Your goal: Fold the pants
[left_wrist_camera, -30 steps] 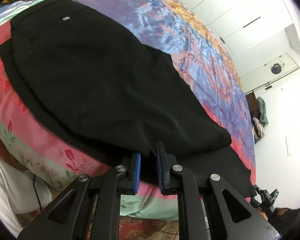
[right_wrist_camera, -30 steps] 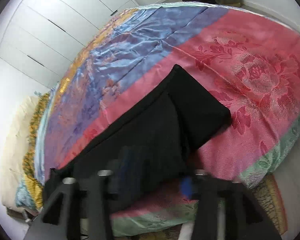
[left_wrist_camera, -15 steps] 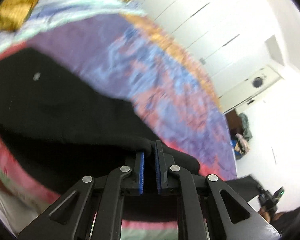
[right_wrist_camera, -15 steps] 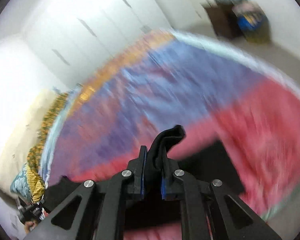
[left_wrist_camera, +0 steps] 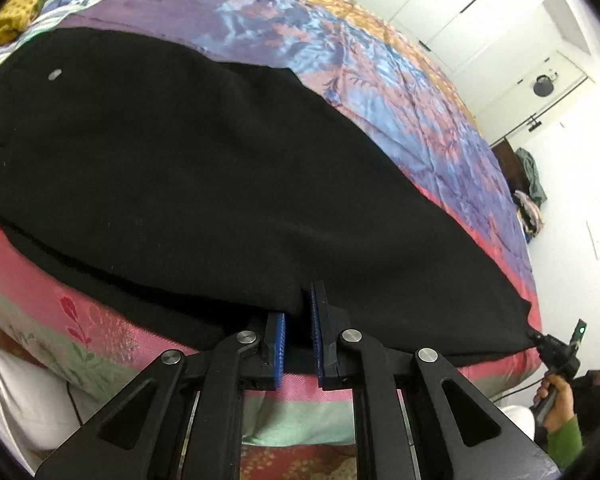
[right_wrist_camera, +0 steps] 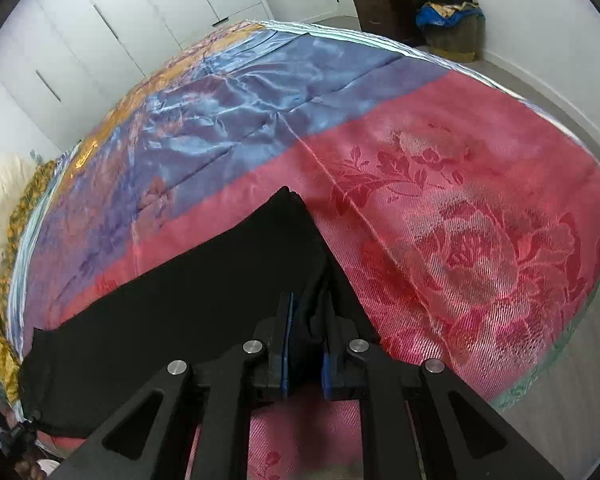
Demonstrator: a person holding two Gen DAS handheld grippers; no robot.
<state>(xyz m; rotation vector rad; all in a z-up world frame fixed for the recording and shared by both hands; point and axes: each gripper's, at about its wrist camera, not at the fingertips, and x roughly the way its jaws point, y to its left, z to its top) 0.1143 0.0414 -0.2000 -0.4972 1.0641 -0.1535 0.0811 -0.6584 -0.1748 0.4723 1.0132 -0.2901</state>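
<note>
Black pants (left_wrist_camera: 188,168) lie spread across a bed with a pink, purple and blue quilt (left_wrist_camera: 384,80). My left gripper (left_wrist_camera: 299,309) is shut on their near edge, the cloth pinched between the blue pads. Far right in the left wrist view, a hand in a green sleeve (left_wrist_camera: 560,408) holds my right gripper (left_wrist_camera: 540,340) at the pants' stretched tip. In the right wrist view, my right gripper (right_wrist_camera: 309,314) is shut on a bunched corner of the leg end (right_wrist_camera: 268,240), which lies on the pink part of the quilt (right_wrist_camera: 460,220).
White wardrobe doors (right_wrist_camera: 112,20) line the far side of the bed. A dark cabinet (right_wrist_camera: 384,0) and a basket piled with clothes (right_wrist_camera: 452,20) stand in the corner. A yellow patterned pillow (left_wrist_camera: 16,12) lies at the head. Bare floor (right_wrist_camera: 540,80) runs beyond the bed's foot.
My right gripper, open over the leg end a second ago, has shut on it. Both grippers swung up and came back down, and the pants now lie stretched between them.
</note>
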